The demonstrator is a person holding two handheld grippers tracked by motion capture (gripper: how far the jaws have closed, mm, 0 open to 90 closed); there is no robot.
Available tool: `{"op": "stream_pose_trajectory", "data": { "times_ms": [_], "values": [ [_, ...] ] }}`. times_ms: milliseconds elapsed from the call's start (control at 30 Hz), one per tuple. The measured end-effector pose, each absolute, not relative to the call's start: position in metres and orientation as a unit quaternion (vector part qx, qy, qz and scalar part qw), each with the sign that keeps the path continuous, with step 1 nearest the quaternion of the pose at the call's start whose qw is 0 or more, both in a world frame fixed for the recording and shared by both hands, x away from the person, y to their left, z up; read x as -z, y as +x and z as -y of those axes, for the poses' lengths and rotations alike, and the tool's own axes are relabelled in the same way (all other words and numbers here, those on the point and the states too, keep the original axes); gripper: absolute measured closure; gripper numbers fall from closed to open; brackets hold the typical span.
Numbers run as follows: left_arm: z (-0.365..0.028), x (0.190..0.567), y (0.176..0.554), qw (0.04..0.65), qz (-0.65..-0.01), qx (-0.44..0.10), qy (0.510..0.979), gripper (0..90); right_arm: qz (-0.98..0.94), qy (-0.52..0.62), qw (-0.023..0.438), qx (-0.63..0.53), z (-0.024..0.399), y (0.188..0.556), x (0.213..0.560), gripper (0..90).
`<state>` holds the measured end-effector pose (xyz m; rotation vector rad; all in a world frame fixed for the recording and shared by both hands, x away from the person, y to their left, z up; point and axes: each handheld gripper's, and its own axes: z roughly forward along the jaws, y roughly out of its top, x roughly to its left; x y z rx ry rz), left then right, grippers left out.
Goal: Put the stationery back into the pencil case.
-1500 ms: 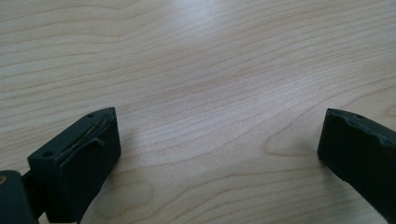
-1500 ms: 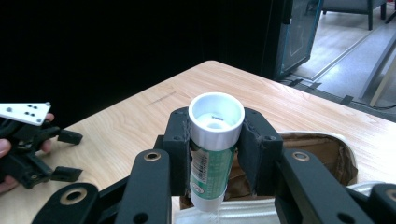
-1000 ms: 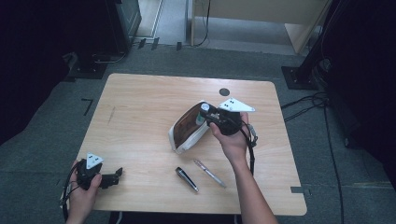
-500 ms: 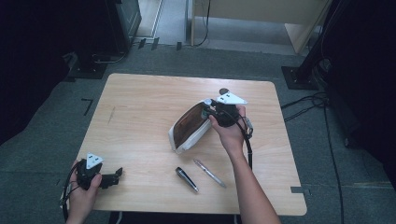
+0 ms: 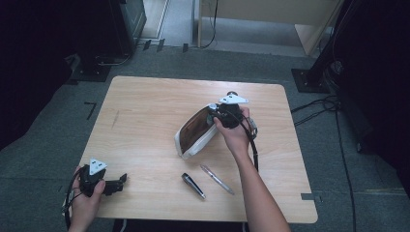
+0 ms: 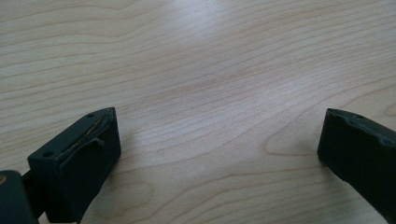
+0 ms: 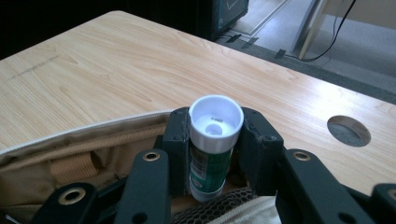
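We are holding a green-labelled glue stick with a white cap (image 7: 212, 144) over the open pouch.

Our right gripper (image 7: 214, 154) is clamping the glue stick between its two black jaws, cap end pointing away from us, right above the mouth of the white fabric pencil pouch with a brown lining (image 5: 196, 133), which is lying open near the middle of the light wooden table (image 5: 145, 111). Our left gripper (image 5: 118, 182) is resting near the table's front left corner, well apart from the pouch, its jaws standing wide apart over bare wood and gripping nothing. Nearer to us than the pouch, a black pen (image 5: 193, 185) and a silver pen (image 5: 217, 179) are lying side by side on the table.
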<state>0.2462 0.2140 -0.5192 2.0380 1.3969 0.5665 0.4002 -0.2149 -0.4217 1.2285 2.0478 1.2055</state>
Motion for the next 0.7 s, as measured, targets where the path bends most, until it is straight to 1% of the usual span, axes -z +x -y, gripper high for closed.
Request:
{"op": "stream_pose_trajectory", "data": {
  "times_ms": [200, 333, 433, 567, 700],
  "values": [
    [-0.214, 0.519, 0.246, 0.299, -0.526, -0.213, 0.767, 0.0, -0.739, 0.453, 0.223, -0.446, 0.217, 0.401, 0.422, 66.2],
    [-0.214, 0.519, 0.246, 0.299, -0.526, -0.213, 0.767, 0.0, -0.740, 0.449, 0.224, -0.448, 0.218, 0.400, 0.418, 68.8],
    [-0.214, 0.519, 0.246, 0.299, -0.526, -0.213, 0.767, 0.0, -0.742, 0.448, 0.223, -0.447, 0.218, 0.398, 0.417, 71.6],
    [-0.214, 0.519, 0.246, 0.299, -0.526, -0.213, 0.767, 0.0, -0.743, 0.445, 0.217, -0.451, 0.220, 0.395, 0.414, 77.5],
    [-0.214, 0.519, 0.246, 0.299, -0.526, -0.213, 0.767, 0.0, -0.746, 0.435, 0.219, -0.455, 0.220, 0.388, 0.410, 80.8]
  ]
}}
